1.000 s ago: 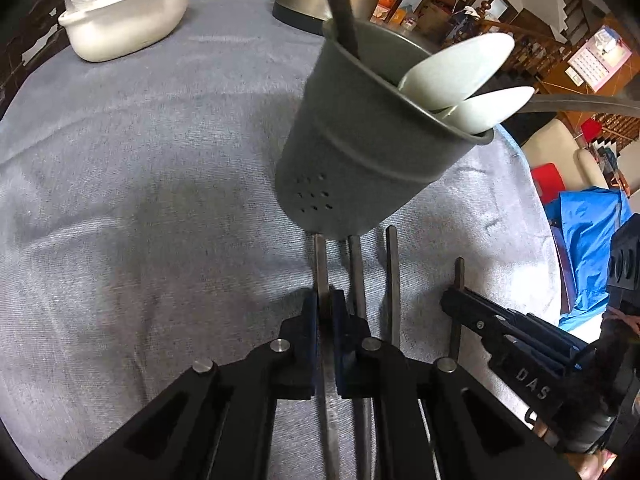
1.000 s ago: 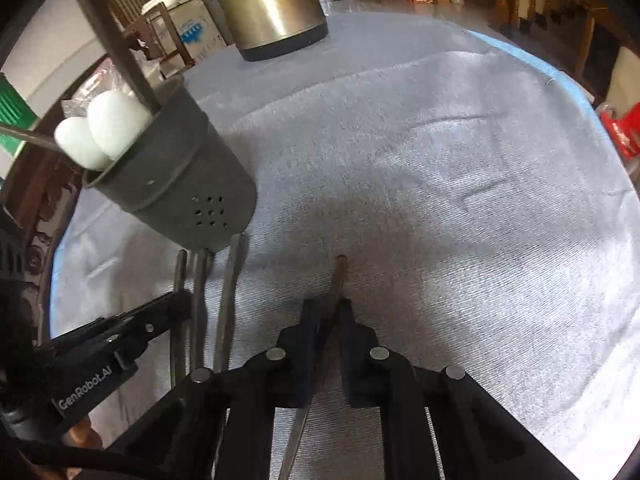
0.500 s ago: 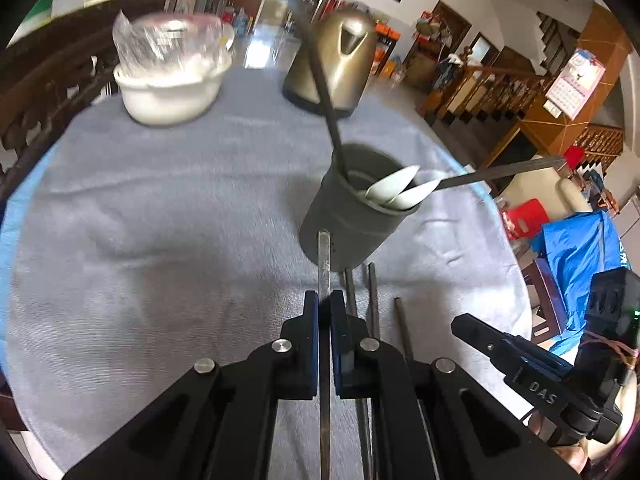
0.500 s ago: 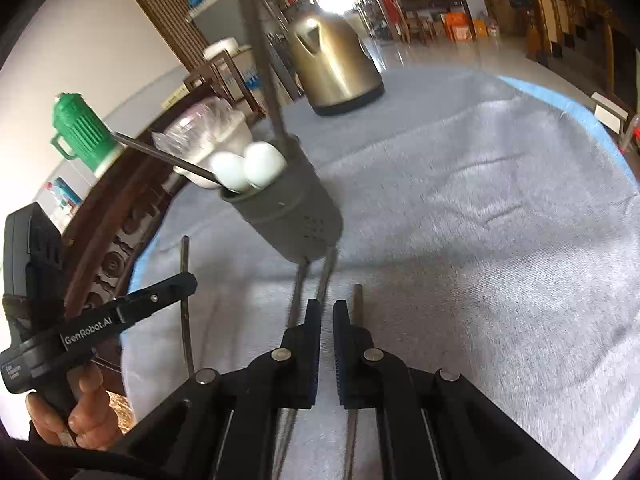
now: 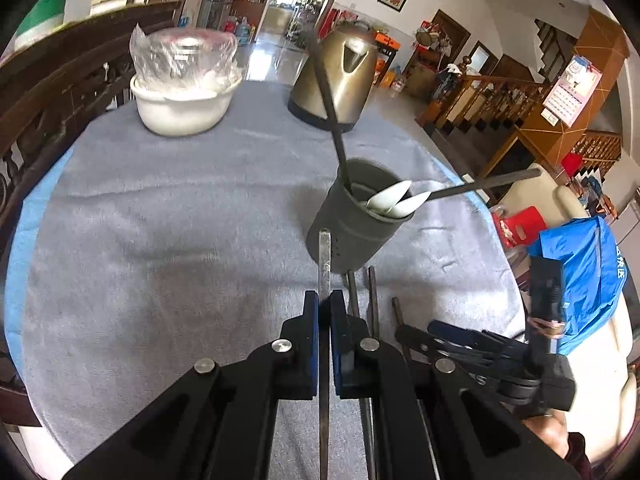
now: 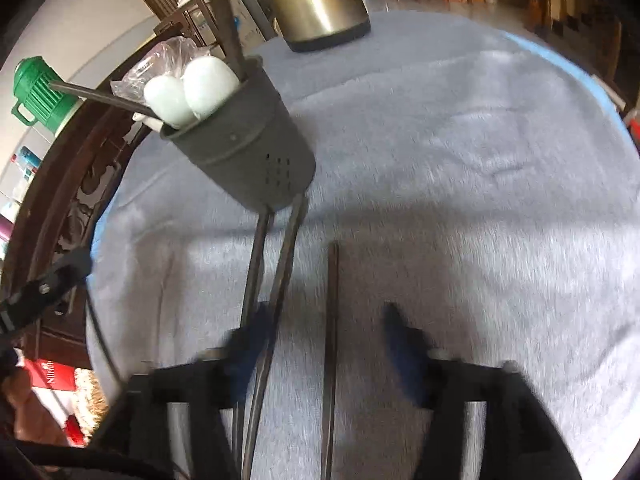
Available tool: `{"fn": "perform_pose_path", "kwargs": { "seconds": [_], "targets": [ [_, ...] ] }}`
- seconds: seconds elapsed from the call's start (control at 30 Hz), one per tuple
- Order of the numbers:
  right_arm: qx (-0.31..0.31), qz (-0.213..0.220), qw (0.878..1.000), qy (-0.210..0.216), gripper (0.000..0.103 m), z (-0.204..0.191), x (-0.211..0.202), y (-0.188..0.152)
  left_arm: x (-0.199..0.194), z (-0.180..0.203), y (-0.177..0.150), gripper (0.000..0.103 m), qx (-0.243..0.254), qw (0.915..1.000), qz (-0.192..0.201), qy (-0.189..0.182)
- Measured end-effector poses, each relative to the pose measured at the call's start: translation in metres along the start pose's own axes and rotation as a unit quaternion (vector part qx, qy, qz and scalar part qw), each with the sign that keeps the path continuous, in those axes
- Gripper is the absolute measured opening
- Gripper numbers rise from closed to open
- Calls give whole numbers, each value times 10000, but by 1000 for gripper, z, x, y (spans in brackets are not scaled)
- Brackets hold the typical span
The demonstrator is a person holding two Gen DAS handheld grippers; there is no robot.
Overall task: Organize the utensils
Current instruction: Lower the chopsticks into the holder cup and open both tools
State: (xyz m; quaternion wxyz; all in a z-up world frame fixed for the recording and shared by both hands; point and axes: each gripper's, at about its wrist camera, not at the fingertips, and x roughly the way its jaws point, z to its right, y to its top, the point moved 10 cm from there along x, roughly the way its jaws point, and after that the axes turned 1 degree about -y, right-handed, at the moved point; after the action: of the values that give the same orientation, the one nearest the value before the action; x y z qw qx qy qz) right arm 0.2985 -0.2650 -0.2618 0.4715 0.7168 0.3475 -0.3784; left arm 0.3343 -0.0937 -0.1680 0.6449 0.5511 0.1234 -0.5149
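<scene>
A dark grey perforated utensil holder [image 5: 352, 224] [image 6: 248, 152] stands on the grey cloth, holding two white spoons [image 5: 394, 200] [image 6: 188, 90] and two dark chopsticks. My left gripper [image 5: 324, 300] is shut on a metal chopstick [image 5: 325, 256], lifted above the cloth and pointing at the holder. My right gripper [image 6: 328, 320] is open, its fingers astride a dark chopstick [image 6: 331, 320] lying on the cloth. Two more chopsticks [image 6: 272, 272] lie left of it, reaching the holder's base.
A brass-coloured kettle [image 5: 344, 76] [image 6: 316, 0] and a white bowl covered in plastic wrap [image 5: 184, 92] stand at the table's far side. The grey cloth [image 5: 160, 220] covers the round table. Dark wooden chair backs [image 6: 60, 184] edge the left side.
My left gripper has lifted its chopstick off the cloth and pulled back from the holder. My right gripper let go of its chopstick, rose, then came back down and opened around it.
</scene>
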Motion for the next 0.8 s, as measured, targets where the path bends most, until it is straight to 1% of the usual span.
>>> {"fn": "perform_pose_path", "kwargs": {
  "seconds": [0.07, 0.1, 0.13, 0.17, 0.2, 0.23, 0.27, 0.3, 0.33, 0.37, 0.4, 0.43, 0.5, 0.53, 0.6, 0.73, 0.8],
  "targets": [
    [-120, 123, 9997, -201, 66, -1, 4, 8, -7, 4, 3, 5, 43, 10000, 71, -28],
    [-204, 110, 9994, -245, 56, -1, 10, 11, -10, 5, 4, 5, 52, 9999, 101, -33],
    [-230, 63, 9993, -286, 30, -2, 15, 12, -12, 6, 5, 5, 62, 9999, 132, -39],
    [-232, -46, 9989, -397, 26, -1, 21, 11, -16, 7, 7, 5, 74, 9998, 173, -62],
    [-274, -82, 9984, -493, 25, -1, 25, 11, -18, 8, 8, 5, 79, 9997, 195, -79],
    [-433, 24, 9972, -609, 19, -2, 23, 12, -22, 9, 9, 5, 92, 9997, 229, -91],
    [-672, 51, 9941, -847, 13, -4, 22, 11, -25, 10, 10, 5, 102, 9996, 252, -91],
    [-748, 45, 9928, -939, 9, -5, 22, 12, -29, 11, 11, 5, 120, 9995, 291, -95],
    [-702, 49, 9935, -894, 7, -4, 20, 12, -32, 12, 13, 5, 130, 9994, 317, -104],
    [-546, 21, 9961, -700, 7, -4, 16, 11, -35, 13, 14, 5, 140, 9992, 346, -118],
    [-452, 64, 9971, -610, 7, -2, 10, 12, -39, 14, 16, 5, 154, 9990, 388, -128],
    [-436, 163, 9970, -613, 7, 1, 2, 13, -44, 15, 17, 5, 178, 9988, 441, -129],
    [-435, 397, 9971, -492, 6, -1, -21, 16, -52, 18, 21, 5, 215, 9983, 525, -133],
    [-418, 563, 9970, -332, 6, -5, -37, 18, -57, 20, 23, 5, 234, 9980, 569, -153],
    [-438, 802, 9956, -226, 6, -8, -61, 18, -65, 23, 26, 5, 264, 9974, 651, -149],
    [-391, 1433, 9888, 148, 6, -19, -118, 22, -79, 29, 30, 5, 317, 9961, 815, -133],
    [-364, 1672, 9849, 277, 6, -26, -133, 29, -86, 32, 34, 5, 344, 9954, 891, -112]
  ]
}}
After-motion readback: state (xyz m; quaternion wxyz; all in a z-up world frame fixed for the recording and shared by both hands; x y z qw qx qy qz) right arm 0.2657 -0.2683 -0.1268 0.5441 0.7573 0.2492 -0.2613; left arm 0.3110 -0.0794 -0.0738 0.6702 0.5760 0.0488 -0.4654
